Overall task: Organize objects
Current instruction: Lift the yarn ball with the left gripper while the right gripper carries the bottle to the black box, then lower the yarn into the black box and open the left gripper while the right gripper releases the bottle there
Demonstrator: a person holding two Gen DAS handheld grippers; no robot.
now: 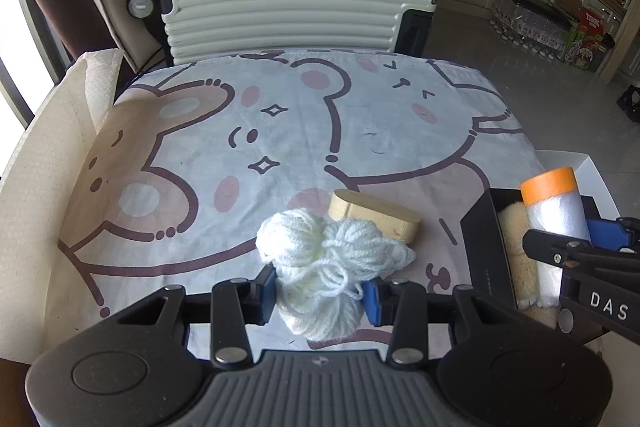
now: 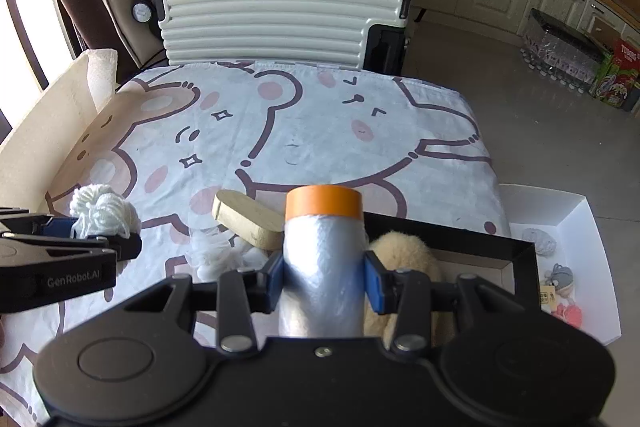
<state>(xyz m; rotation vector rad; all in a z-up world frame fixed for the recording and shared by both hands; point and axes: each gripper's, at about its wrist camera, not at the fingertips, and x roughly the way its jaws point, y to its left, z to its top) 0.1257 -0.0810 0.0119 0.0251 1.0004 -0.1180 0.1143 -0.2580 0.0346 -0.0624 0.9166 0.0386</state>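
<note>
Yarn skein (image 1: 332, 255), white, loose and tangled; roll of plastic film (image 1: 554, 223), white with an orange end.

Left wrist view. We note the surface (image 1: 280, 131) under a cartoon-bear cloth, bare over most of its far and left parts. Its far edge meets a ribbed white suitcase (image 1: 296, 3); a cream padded sheet (image 1: 44, 163) stands along the left edge; a black box (image 1: 486, 247) sits at the right edge. The left tongs (image 1: 320, 293) are pinching the yarn skein between their blue pads, strands bulging above and below the jaws. A tan oval wooden block (image 1: 376, 215) lies just behind the skein. The right tongs (image 1: 600, 239) enter from the right at the black box, beside the roll of plastic film, which stands upright next to a cream plush item (image 1: 516, 239).

Right wrist view. We record the right tongs (image 2: 324, 281) pressed on the roll of plastic film (image 2: 324, 255), both blue pads touching its sides, orange end pointing away. The plush item (image 2: 404, 255) lies inside the black box (image 2: 516, 251). A white tray (image 2: 584, 227) with small trinkets sits beyond it at the right. The left tongs (image 2: 96, 231) hold the yarn skein (image 2: 102, 213) at the left; the wooden block (image 2: 248, 221) lies between both tools. The suitcase (image 2: 276, 15) closes the far edge.
</note>
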